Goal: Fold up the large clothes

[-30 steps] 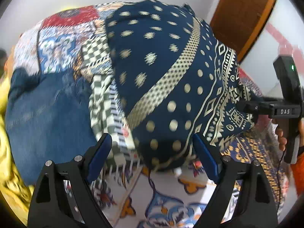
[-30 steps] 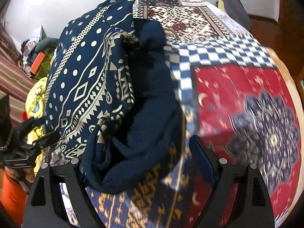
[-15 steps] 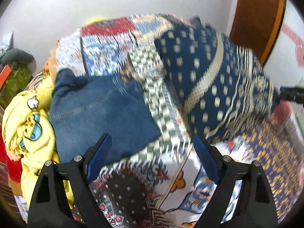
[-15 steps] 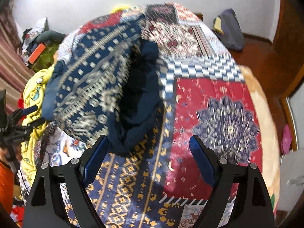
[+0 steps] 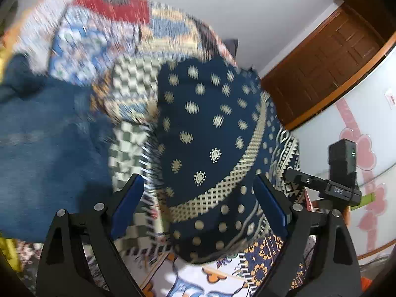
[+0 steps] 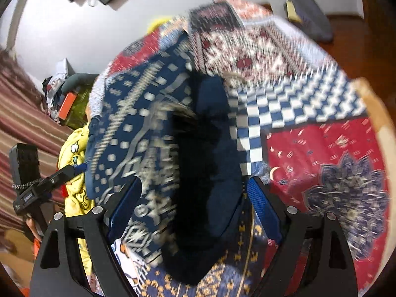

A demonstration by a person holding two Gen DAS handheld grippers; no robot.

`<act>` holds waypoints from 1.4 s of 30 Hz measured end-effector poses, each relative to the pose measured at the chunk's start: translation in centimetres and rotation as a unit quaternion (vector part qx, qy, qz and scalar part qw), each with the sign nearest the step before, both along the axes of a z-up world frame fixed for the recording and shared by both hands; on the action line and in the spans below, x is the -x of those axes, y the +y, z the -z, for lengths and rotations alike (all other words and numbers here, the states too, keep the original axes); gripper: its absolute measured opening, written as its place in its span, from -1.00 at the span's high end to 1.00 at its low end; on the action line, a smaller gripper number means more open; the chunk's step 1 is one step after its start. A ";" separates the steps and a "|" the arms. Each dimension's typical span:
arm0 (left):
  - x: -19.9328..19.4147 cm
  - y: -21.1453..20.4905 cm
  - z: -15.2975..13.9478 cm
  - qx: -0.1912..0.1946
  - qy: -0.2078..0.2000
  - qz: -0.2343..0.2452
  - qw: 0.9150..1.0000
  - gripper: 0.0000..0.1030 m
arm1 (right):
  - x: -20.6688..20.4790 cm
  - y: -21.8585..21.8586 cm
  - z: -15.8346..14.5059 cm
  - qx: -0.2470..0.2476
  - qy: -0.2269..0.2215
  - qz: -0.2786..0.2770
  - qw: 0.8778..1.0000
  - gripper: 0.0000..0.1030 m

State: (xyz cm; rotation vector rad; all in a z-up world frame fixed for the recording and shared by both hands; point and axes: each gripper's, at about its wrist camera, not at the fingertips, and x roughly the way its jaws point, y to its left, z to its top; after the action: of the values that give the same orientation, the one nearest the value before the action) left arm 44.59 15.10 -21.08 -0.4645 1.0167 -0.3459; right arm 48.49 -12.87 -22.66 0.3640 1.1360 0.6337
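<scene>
Hovering over a navy, cream-patterned cloth garment (image 5: 210, 133) on the patchwork bedspread (image 6: 321, 148).
Left gripper (image 5: 198, 212) and right gripper (image 6: 195, 212) gape, empty; soft, limp fabric looks best pinched at its near hem.

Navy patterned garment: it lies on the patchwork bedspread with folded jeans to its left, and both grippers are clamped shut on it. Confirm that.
Not quite. Both wrist views show the left gripper and right gripper open, jaws spread wide around the navy patterned garment. The jeans and patchwork bedspread are as stated.

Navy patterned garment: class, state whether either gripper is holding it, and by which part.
Nothing is held. Both the left gripper and right gripper stand open, with the navy patterned garment lying between their fingers on the patchwork bedspread.
</scene>
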 end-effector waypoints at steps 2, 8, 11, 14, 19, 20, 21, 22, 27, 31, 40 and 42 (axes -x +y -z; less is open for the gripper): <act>-0.9 -0.7 1.5 0.006 0.018 0.006 1.000 -0.75 | -0.9 0.3 1.5 -0.014 0.019 -0.004 1.000 -0.65; -2.5 -0.9 4.1 0.077 0.038 0.016 0.996 -0.96 | -1.6 1.5 1.9 -0.048 0.016 -0.029 0.998 -0.70; -3.3 -1.1 4.9 0.098 0.047 0.016 0.994 -1.00 | -2.1 2.1 1.8 -0.060 0.018 -0.035 0.997 -0.70; -3.2 -1.6 4.5 0.097 0.040 0.017 0.994 -1.00 | -2.4 2.3 1.8 -0.070 0.019 -0.036 0.997 -0.68; -2.8 -3.1 3.4 0.071 0.026 0.022 0.997 -0.71 | -1.6 2.1 1.3 -0.084 0.023 -0.043 0.995 -0.11; -2.5 -3.1 3.1 0.067 0.021 0.023 0.997 -0.58 | -1.7 1.9 1.3 -0.093 0.031 -0.043 0.994 -0.03; -2.1 -3.1 2.6 0.066 0.016 0.025 0.997 -0.44 | -1.6 1.7 1.3 -0.105 0.037 -0.041 0.993 0.14; -1.9 -3.1 2.2 0.066 0.014 0.027 0.997 -0.39 | -1.4 1.6 1.2 -0.113 0.040 -0.041 0.992 0.30; 0.2 -2.7 -1.3 0.042 -0.010 0.036 0.998 -0.13 | -0.2 2.3 -1.0 -0.127 0.031 -0.051 0.990 0.53; 2.0 -1.2 -4.3 0.032 -0.041 0.028 0.998 -0.07 | 1.1 3.9 -4.1 -0.129 0.001 -0.070 0.989 0.62; 6.2 4.8 -10.5 0.033 -0.112 -0.012 0.993 -0.01 | 3.1 10.0 -11.1 -0.117 -0.072 -0.104 0.985 0.62; 6.7 6.9 -10.9 0.030 -0.119 -0.024 0.992 -0.01 | 3.0 11.8 -11.6 -0.119 -0.080 -0.110 0.984 0.62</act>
State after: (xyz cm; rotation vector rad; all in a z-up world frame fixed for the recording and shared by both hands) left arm 37.88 21.98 -10.16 -0.4882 0.7630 -0.3796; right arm 45.45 -1.11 -11.04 0.3857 0.9557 0.9819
